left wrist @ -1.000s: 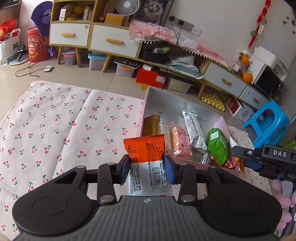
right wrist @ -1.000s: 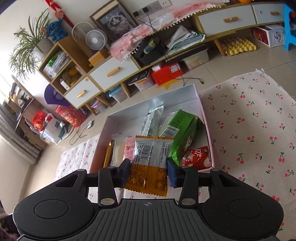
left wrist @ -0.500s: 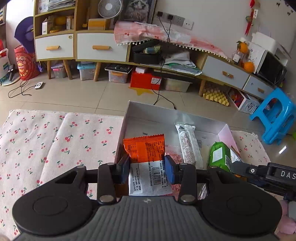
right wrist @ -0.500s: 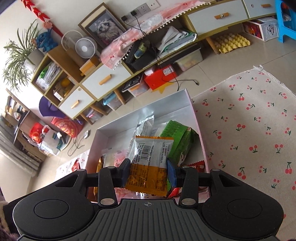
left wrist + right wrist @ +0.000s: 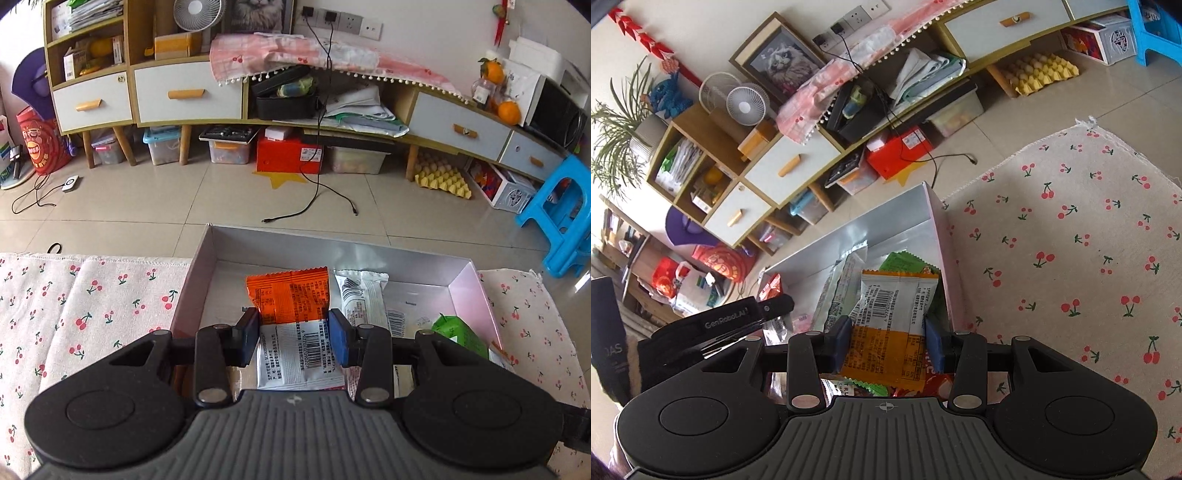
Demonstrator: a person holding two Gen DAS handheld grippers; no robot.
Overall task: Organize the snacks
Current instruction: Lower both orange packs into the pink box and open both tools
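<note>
Both tongs were clamped on packets above the silver box (image 5: pixel 369 251): left tongs (image 5: pixel 293 341) on an orange-white packet (image 5: pixel 291 317), right tongs (image 5: pixel 888 345) on a yellow-white packet (image 5: pixel 886 325). Risk: simultaneous drops could make the tongs collide or bury snacks already inside.

Orange-white snack packet (image 5: pixel 291 314); silver box (image 5: pixel 332 251); cream cloth (image 5: pixel 1071 240), red cherry print.
</note>
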